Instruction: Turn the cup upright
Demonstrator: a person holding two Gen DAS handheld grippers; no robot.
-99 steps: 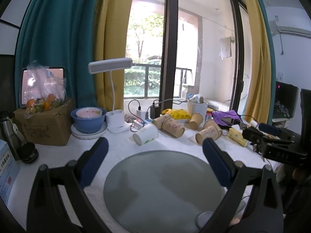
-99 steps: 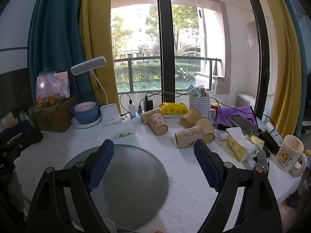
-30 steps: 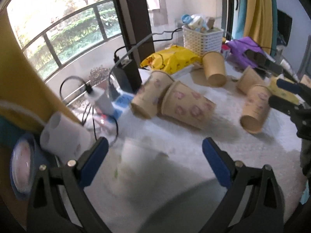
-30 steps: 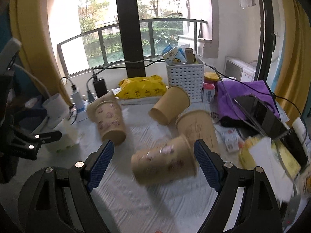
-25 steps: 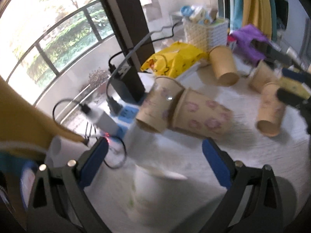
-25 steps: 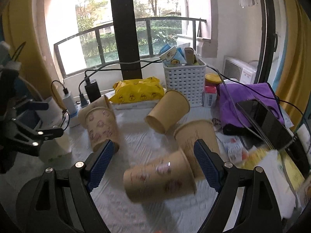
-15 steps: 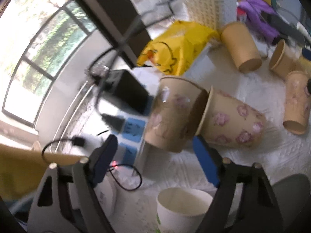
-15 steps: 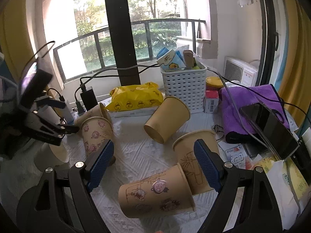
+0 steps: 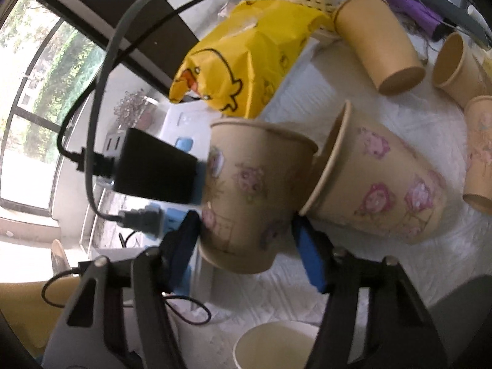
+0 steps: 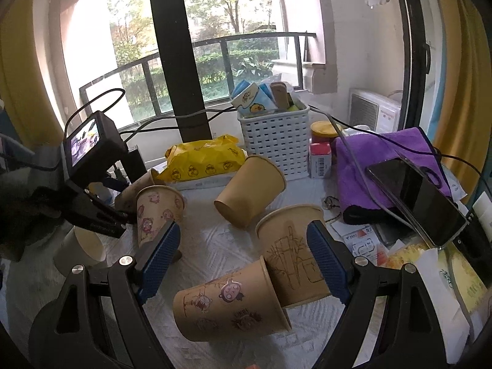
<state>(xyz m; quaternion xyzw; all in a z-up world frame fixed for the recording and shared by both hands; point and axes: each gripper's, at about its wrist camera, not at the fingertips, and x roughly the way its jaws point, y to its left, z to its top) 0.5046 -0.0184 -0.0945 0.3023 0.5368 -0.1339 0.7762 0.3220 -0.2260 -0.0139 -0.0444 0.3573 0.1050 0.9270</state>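
Observation:
Several tan paper cups lie on their sides on the white tablecloth. In the left wrist view my left gripper [image 9: 246, 249] straddles the base end of a printed cup [image 9: 249, 196]; its blue pads sit at the cup's two sides, and contact is unclear. A second printed cup [image 9: 378, 187] lies against it to the right. In the right wrist view my right gripper [image 10: 243, 258] is open and empty above a cartoon-printed cup [image 10: 227, 304] and a bamboo-printed cup [image 10: 292, 252]. The left gripper's body and screen [image 10: 89, 166] show at the left.
A yellow duck-print pack [image 9: 240, 58] and a white basket [image 10: 276, 135] stand behind the cups. A black charger and cables [image 9: 153, 166] lie left of the held cup. A white cup stands upright [image 9: 276, 344]. A plain tan cup [image 10: 252, 187], a purple cloth and a phone [image 10: 415, 190] lie right.
My left gripper has moved forward and closed in around the printed cup's base. My right gripper has edged forward over the cartoon and bamboo cups.

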